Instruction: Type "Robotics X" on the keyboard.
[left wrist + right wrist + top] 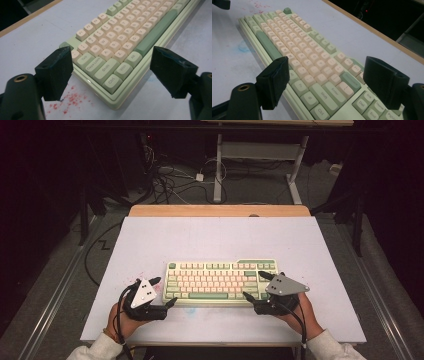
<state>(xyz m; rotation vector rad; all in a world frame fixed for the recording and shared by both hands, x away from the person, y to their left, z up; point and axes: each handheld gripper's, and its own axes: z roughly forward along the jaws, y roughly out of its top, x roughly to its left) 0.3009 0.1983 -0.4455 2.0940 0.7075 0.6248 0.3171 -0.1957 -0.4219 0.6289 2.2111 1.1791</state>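
A pale green keyboard (220,280) with cream and green keys lies flat near the front of the white table (215,235). My left gripper (166,291) is at its left end, jaws open. In the left gripper view the left gripper (111,53) straddles the keyboard's (117,37) Ctrl corner, and its pads (58,70) stand apart from the case. My right gripper (252,284) is at the right end, also open. In the right gripper view the right gripper (327,60) spans the keyboard's (307,62) Enter and Shift keys with nothing pressed between its jaws.
Red specks (71,100) dot the table beside the keyboard's left corner, and a faint blue smudge (244,47) lies in front of it. A wooden strip (220,210) edges the table's far side. Beyond it, cables (170,180) and desk legs (218,170) stand on the floor.
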